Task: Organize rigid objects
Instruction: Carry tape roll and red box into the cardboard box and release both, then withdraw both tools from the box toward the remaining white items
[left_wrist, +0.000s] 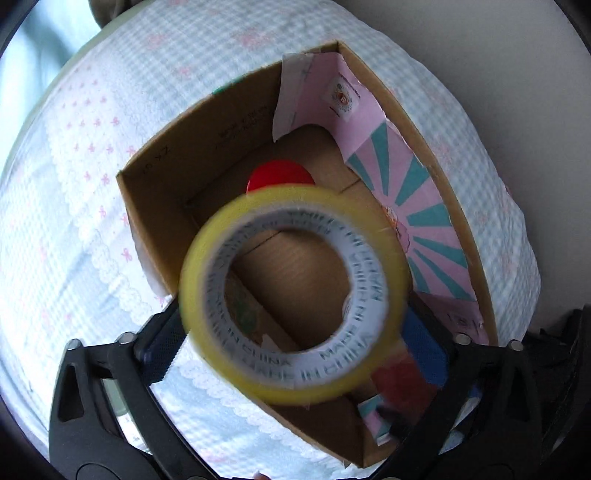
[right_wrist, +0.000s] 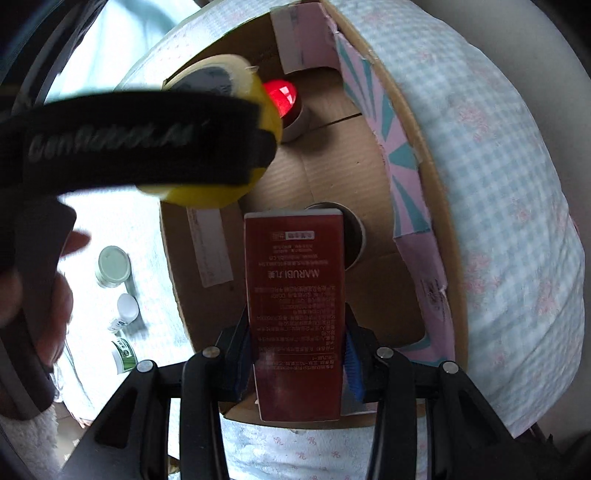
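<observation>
Left wrist view: I count one cardboard box (left_wrist: 155, 206), one tape roll (left_wrist: 291, 295), one red-capped container (left_wrist: 280, 177). My left gripper (left_wrist: 295, 332) stands wide, the yellow, white-cored roll at frame centre between its fingers; whether it is gripped I cannot tell. My right gripper (right_wrist: 299, 354) clamps one dark-red carton (right_wrist: 295, 314), lower centre, over the box.

Tape roll (left_wrist: 295, 295) blurred — its print hardly readable.
</observation>
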